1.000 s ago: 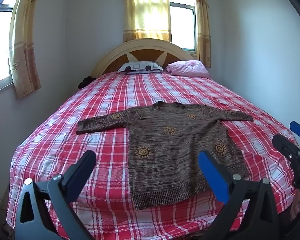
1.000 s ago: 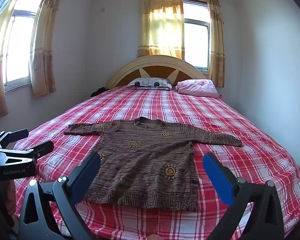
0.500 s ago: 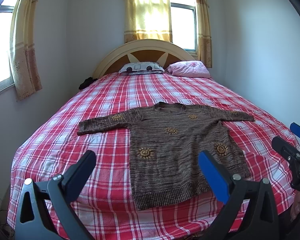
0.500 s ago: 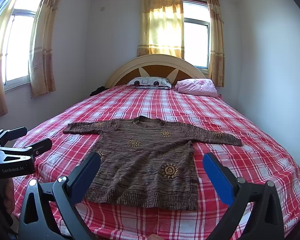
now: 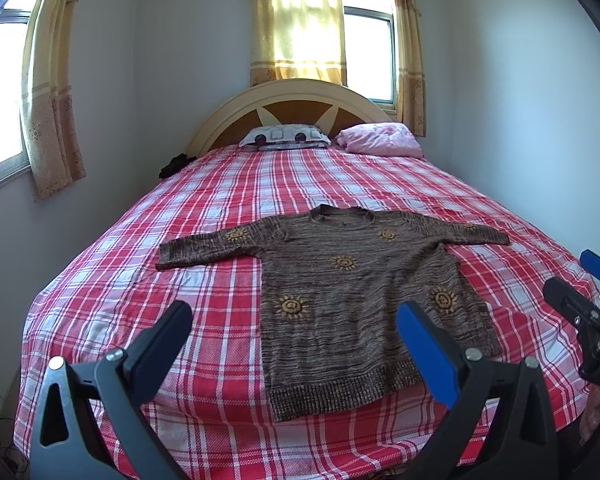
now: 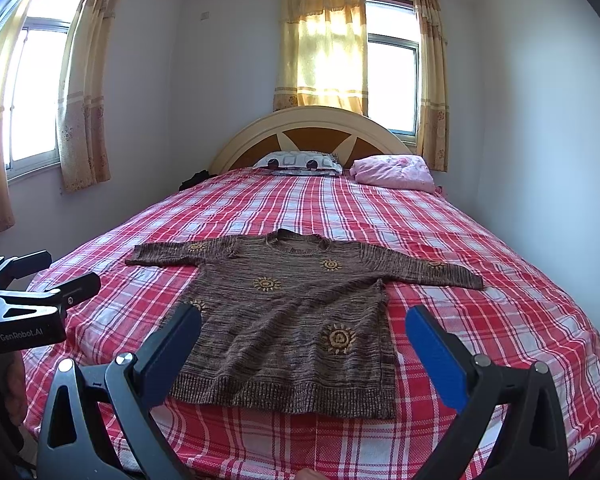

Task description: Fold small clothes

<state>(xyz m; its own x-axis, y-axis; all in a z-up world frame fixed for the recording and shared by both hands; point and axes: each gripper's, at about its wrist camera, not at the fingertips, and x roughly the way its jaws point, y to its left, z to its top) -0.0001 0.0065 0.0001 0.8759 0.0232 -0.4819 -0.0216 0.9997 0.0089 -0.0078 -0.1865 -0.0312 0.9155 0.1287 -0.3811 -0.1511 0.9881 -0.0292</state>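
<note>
A small brown knit sweater (image 5: 340, 280) with yellow sun motifs lies flat and face up on the red plaid bed, sleeves spread, hem toward me. It also shows in the right wrist view (image 6: 300, 320). My left gripper (image 5: 292, 332) is open and empty, above the bed's near edge, in front of the sweater's hem. My right gripper (image 6: 304, 336) is open and empty, also short of the hem. Each gripper shows at the edge of the other's view: the right one (image 5: 580, 300), the left one (image 6: 32, 280).
The bed (image 5: 220, 208) has a red plaid cover and fills the room's middle. A patterned pillow (image 5: 284, 136) and a pink blanket (image 5: 380, 144) lie by the headboard. A dark item (image 5: 174, 164) sits at the bed's far left edge. Walls stand close on both sides.
Both views have shifted slightly; the sweater sits a little higher and nearer in frame. Both grippers stay open. The sweater has not moved.
</note>
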